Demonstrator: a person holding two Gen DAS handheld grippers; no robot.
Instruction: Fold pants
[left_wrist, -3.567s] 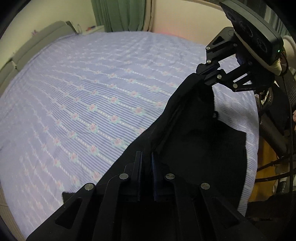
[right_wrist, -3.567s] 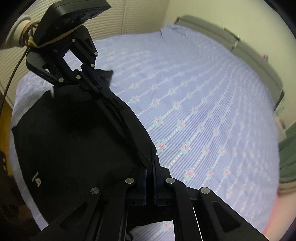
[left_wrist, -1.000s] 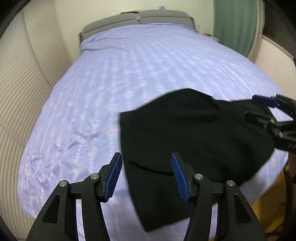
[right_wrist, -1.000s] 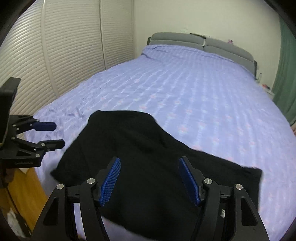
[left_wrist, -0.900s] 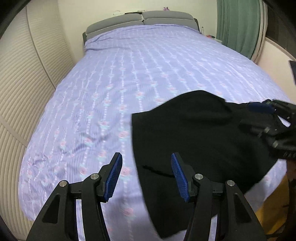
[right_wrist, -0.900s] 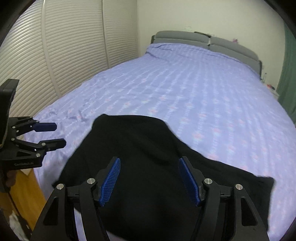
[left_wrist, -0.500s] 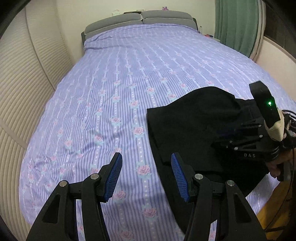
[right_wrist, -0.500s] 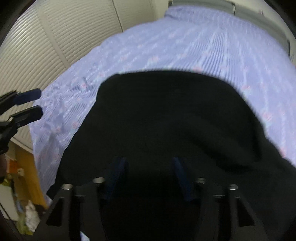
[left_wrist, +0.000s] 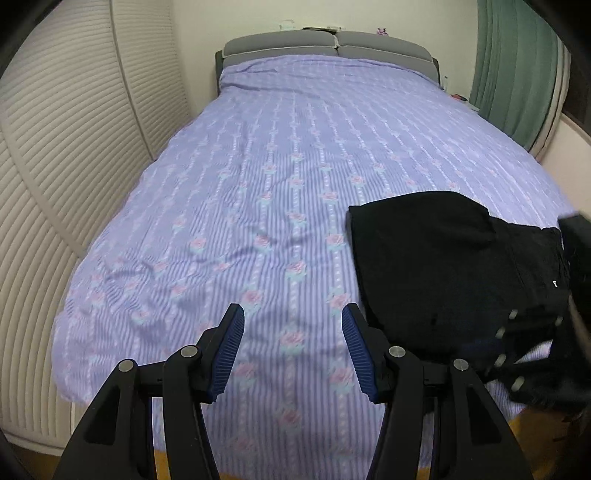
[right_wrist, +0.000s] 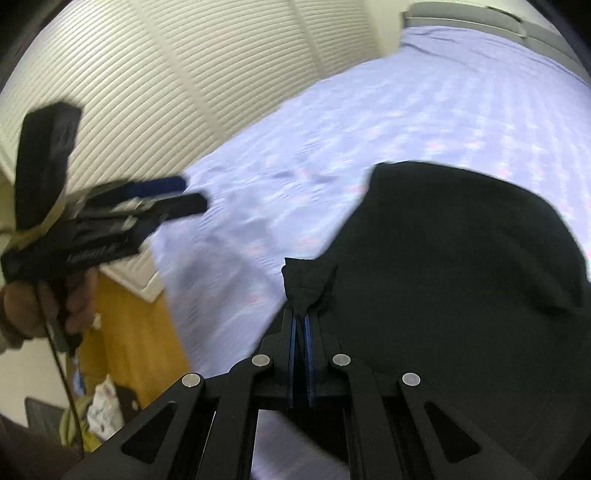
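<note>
- Pants (left_wrist: 436, 258) lie on the purple bed (left_wrist: 280, 177), black and bunched, near the foot edge on the right side.
- Right gripper (right_wrist: 300, 325) has its jaws closed tight on a corner of the pants at the near edge.
- Left gripper (left_wrist: 291, 343) has its jaws wide open with nothing between them. It hangs over bare sheet, just to the left of the pants.
- I think the step in hand is getting hold of the cloth for a fold.
- Next, the left gripper likely needs to reach to the near edge of the pants and pinch another corner.
- Then both can lift and lay one half over the other.
</note>
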